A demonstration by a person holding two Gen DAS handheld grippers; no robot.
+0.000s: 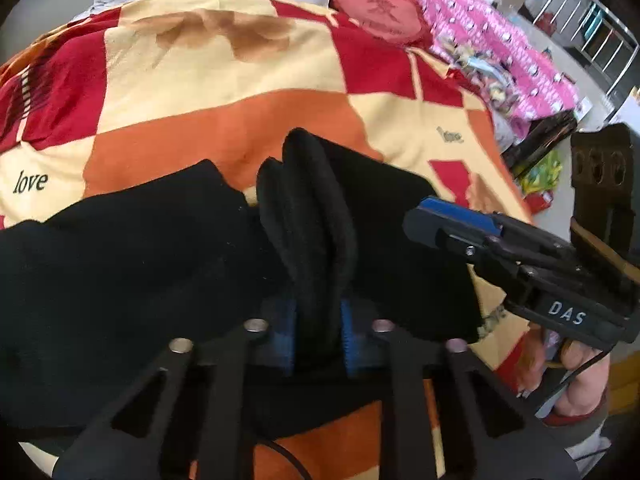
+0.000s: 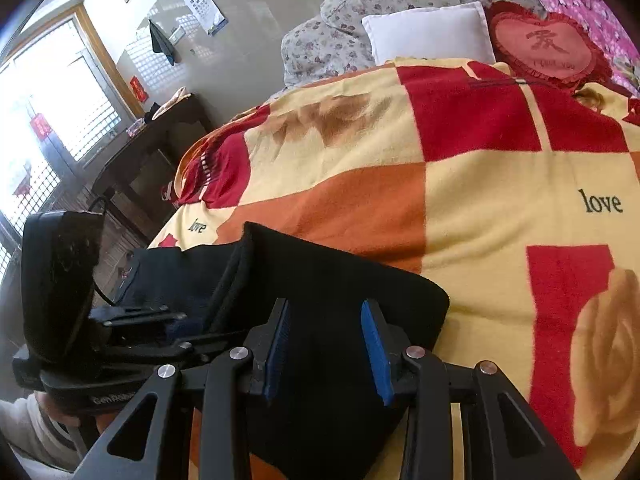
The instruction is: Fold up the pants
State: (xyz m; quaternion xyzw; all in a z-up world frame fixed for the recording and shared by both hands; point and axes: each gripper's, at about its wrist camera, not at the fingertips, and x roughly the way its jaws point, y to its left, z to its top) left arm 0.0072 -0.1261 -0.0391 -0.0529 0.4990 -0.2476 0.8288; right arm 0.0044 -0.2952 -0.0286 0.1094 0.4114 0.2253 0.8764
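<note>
The black pants (image 1: 132, 264) lie on a red, orange and cream checked blanket (image 1: 224, 80) near the bed's front edge. My left gripper (image 1: 319, 332) is shut on a bunched fold of the pants, which rises between its blue pads. My right gripper (image 2: 326, 344) is open just above the folded right end of the pants (image 2: 336, 280), with cloth showing between the blue pads (image 2: 376, 344). The right gripper also shows in the left wrist view (image 1: 452, 220), and the left gripper in the right wrist view (image 2: 132, 316).
A white pillow (image 2: 432, 32), a red heart cushion (image 2: 548, 48) and a floral quilt (image 2: 360, 12) lie at the bed's head. Pink bedding (image 1: 500, 40) is piled on the right side. A dark table (image 2: 140, 152) stands left of the bed.
</note>
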